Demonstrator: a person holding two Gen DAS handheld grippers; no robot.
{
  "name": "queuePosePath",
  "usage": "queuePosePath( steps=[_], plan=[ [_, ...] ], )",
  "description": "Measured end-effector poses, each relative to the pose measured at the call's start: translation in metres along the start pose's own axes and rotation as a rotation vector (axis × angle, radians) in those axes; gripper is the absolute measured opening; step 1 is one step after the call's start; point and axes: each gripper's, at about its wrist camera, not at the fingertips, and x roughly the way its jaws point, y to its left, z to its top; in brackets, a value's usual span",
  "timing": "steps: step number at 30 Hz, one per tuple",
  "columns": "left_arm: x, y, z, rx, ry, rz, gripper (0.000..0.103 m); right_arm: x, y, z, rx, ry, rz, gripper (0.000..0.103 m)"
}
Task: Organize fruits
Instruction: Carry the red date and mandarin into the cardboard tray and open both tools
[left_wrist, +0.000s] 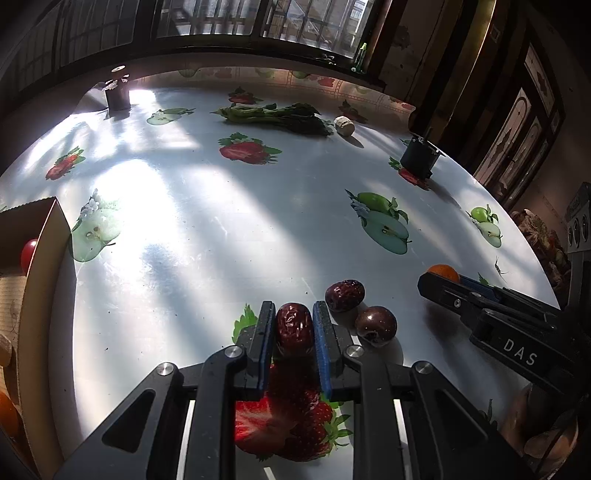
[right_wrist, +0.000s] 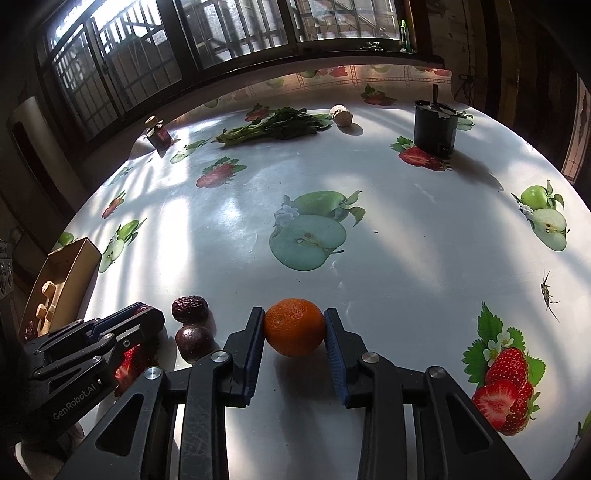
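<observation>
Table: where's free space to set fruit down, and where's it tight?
Free: the middle of the table, between the greens, black pot and cardboard box. Tight: near edge, where both tools, dates and orange cluster.

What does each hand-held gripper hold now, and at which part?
The left hand-held gripper clamps a red date by its long sides. The right hand-held gripper has its pads against opposite sides of the orange.

Both grippers' jaws nearly closed.
</observation>
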Motion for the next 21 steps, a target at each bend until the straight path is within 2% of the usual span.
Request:
queuePosePath(
  steps=[8, 14, 21],
  plan=[
    [0.000, 0.003, 0.001, -0.011, 0.004, -0.011, 0.020, -0.003, -0.004, 0.003, 0.023, -0.031, 0.007, 0.034],
    [-0.011, 0.005, 0.001, -0.026, -0.035, -0.004, 0.020, -0.006, -0.001, 0.000, 0.033, -0.045, -0.024, 0.034],
    [-0.031, 0.008, 0.000, -0.041, -0.092, 0.020, 0.020, -0.056, 0.010, -0.017, 0.037, -0.077, -0.014, 0.034]
  ],
)
